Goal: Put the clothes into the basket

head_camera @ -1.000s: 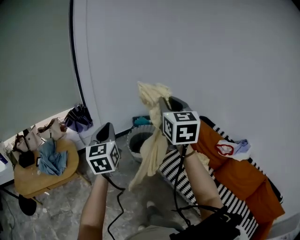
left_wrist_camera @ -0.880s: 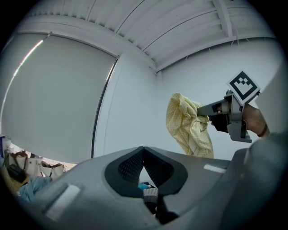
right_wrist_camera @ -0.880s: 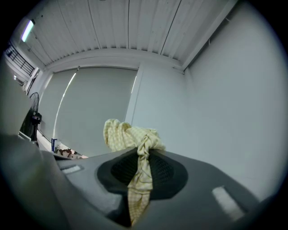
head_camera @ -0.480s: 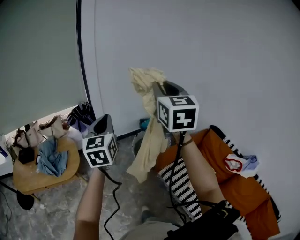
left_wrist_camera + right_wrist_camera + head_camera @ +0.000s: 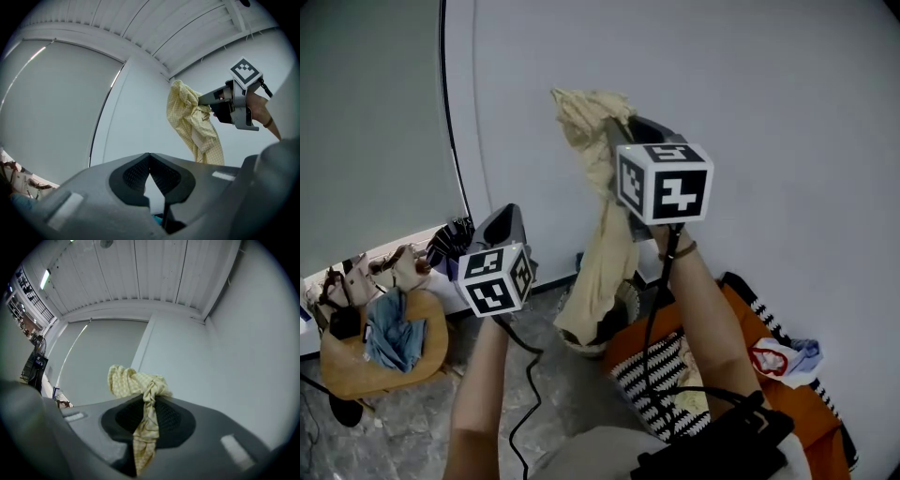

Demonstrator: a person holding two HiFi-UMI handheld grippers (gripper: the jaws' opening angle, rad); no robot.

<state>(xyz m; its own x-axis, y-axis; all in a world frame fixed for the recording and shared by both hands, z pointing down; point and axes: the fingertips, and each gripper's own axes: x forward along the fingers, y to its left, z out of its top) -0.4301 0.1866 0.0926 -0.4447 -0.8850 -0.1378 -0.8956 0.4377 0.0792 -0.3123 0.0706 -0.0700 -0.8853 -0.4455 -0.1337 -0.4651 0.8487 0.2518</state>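
Observation:
My right gripper (image 5: 610, 129) is raised high before the pale wall, shut on a bunched yellow checked garment (image 5: 598, 246) that hangs in a long strip from its jaws. The garment's lower end dangles over a dark round basket (image 5: 630, 302) on the floor by the wall, which it mostly hides. In the right gripper view the cloth (image 5: 143, 401) is pinched between the pads. My left gripper (image 5: 503, 228) is held lower and to the left, its tips (image 5: 150, 157) touching with nothing between them. From there the right gripper (image 5: 202, 99) and the garment (image 5: 193, 125) show up on the right.
An orange blanket (image 5: 780, 398) covers a black-and-white striped seat (image 5: 661, 380) at lower right, with a white, red and blue cloth (image 5: 783, 356) on it. A round wooden table (image 5: 427, 349) at left carries a blue cloth (image 5: 386, 334) and bags.
Both grippers have risen and moved toward the wall. The yellow garment has gone up with the right gripper, and its hem now hangs over the basket.

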